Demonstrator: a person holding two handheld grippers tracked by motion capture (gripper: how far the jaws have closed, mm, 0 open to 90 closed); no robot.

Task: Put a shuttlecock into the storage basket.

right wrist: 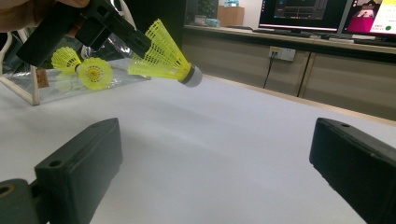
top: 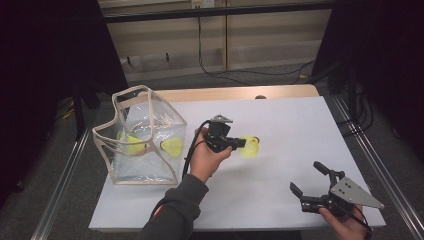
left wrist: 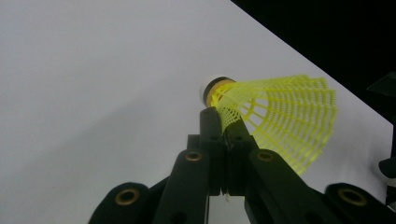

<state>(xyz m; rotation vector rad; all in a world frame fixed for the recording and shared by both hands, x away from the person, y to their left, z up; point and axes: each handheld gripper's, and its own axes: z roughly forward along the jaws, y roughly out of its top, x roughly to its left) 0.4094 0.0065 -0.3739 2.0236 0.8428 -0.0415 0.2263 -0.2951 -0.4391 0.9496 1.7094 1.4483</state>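
Our left gripper [top: 239, 143] is clamped on the net skirt of a yellow shuttlecock [top: 251, 146], held clear above the white worktop [top: 280, 165], just right of the clear bag [top: 131, 170]. The bag stands open-topped on the worktop's left side with two shuttlecocks [right wrist: 81, 69] already inside. We judge the job mostly done: this looks like the last one to carry over and drop in, since no other lies loose. Our right gripper [top: 311, 181] rests near the front right edge, jaws spread wide, holding nothing.
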